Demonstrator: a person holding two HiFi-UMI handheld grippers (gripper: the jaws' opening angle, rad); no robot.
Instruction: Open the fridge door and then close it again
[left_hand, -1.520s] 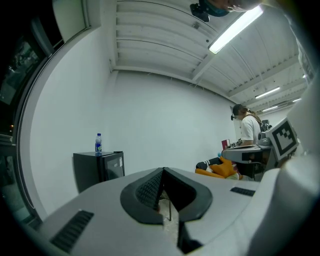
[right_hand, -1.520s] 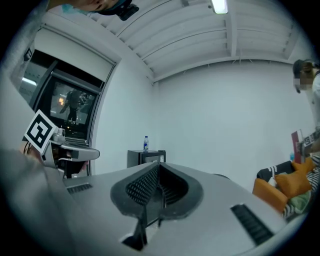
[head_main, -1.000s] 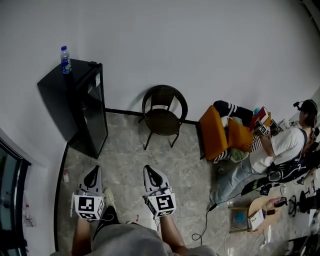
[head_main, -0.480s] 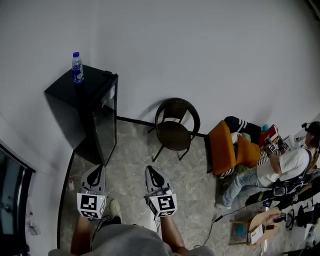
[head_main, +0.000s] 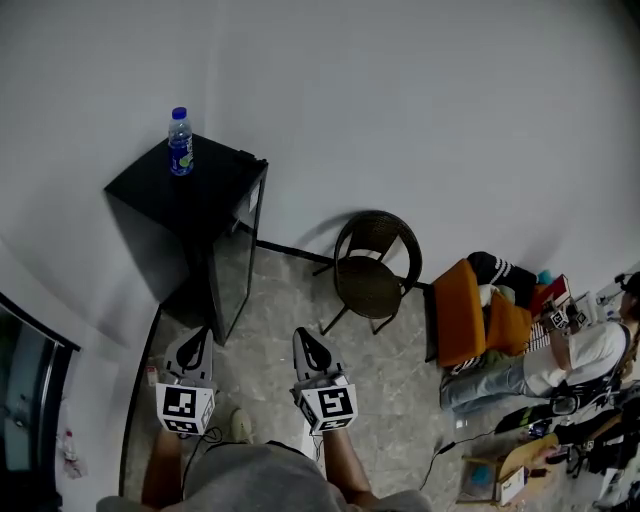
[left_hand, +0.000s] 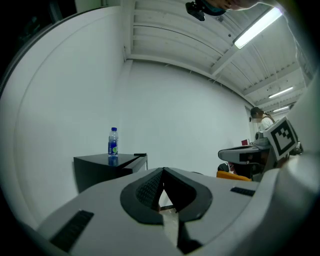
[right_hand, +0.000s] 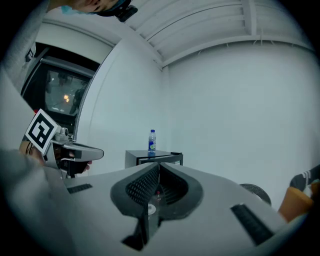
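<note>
**Both grippers clenched and empty, fridge ahead of the left fingertips**

The white wall (head_main: 400, 120) fills the far side, beyond both sets of fingertips, and the stone-patterned floor (head_main: 280, 330) runs from under them to its foot.

There is one black fridge (head_main: 190, 190), the only large container. It stands against the wall ahead of the left gripper (head_main: 197, 336), a little to the right of its line, and well apart from it. Its door (head_main: 232, 270) looks shut, so nothing inside shows. From the right gripper (head_main: 305, 338) it lies ahead and to the left.

One dark round-backed chair (head_main: 372, 270) stands ahead and right of the right fingertips. Farther right are one orange seat (head_main: 460, 312) and one seated person (head_main: 585, 355).

There are two grippers, each with one marker cube (head_main: 182, 408). The left gripper view shows that gripper (left_hand: 163, 170) with its jaws pressed together on nothing. The right gripper view shows the same of the right one (right_hand: 158, 167).

One clear bottle (head_main: 180, 142) with a blue cap stands upright on the fridge top, straight beyond the tips in both gripper views (left_hand: 113, 141) (right_hand: 151, 139). What it holds cannot be told.
</note>
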